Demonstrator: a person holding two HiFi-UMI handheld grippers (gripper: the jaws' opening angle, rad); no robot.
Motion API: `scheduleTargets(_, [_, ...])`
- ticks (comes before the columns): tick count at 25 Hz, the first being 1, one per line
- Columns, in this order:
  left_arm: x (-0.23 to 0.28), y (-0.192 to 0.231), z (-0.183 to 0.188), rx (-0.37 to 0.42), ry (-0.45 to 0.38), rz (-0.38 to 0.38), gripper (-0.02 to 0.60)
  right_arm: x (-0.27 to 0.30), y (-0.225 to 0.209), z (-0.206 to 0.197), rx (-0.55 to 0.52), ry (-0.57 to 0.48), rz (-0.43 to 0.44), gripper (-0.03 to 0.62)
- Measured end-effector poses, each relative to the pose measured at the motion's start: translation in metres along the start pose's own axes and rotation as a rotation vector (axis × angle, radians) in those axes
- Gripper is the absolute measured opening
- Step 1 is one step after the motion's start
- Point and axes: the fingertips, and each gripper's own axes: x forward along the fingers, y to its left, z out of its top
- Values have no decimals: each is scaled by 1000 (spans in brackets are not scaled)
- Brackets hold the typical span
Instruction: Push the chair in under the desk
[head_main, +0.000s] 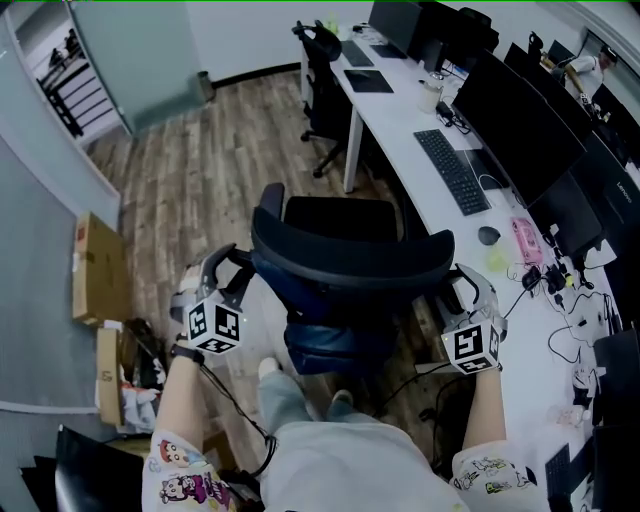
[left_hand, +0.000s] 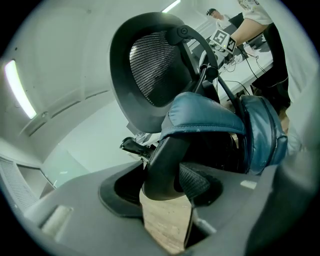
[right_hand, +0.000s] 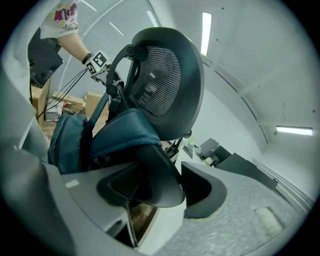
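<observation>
The chair (head_main: 345, 255) stands on the wood floor close beside the white bench (head_main: 395, 110), with its seat not yet under the top. The left gripper (head_main: 238, 272) and the right gripper (head_main: 457, 282) each take one end of the curved back rail. In both gripper views the jaws stand wide, clamped round that thick dark bar, the left gripper (left_hand: 167, 186) much as the right gripper (right_hand: 159, 189).

That hold looks sound to me. The rail is stiff and takes a push, where the mesh panel (left_hand: 155, 67) would give and the blue padding (left_hand: 215, 122) draped behind it would slide. An office chair like this likely rolls lightly but swivels readily, so an even push from both ends should keep it square to the bench. The smooth rail may slip if the pressure goes off-centre.
</observation>
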Motion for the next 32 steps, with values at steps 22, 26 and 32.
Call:
scheduleTargets(22, [86, 86, -49, 115, -241, -154, 232, 37, 38, 60, 119, 201, -218, 255])
scheduleTargets(26, [94, 92, -51, 140, -266, -173, 232, 38, 44, 65, 134, 220, -246, 255])
scheduleTargets(32, [103, 97, -52, 168, -271, -193, 232, 39, 48, 71, 139, 235, -267, 253])
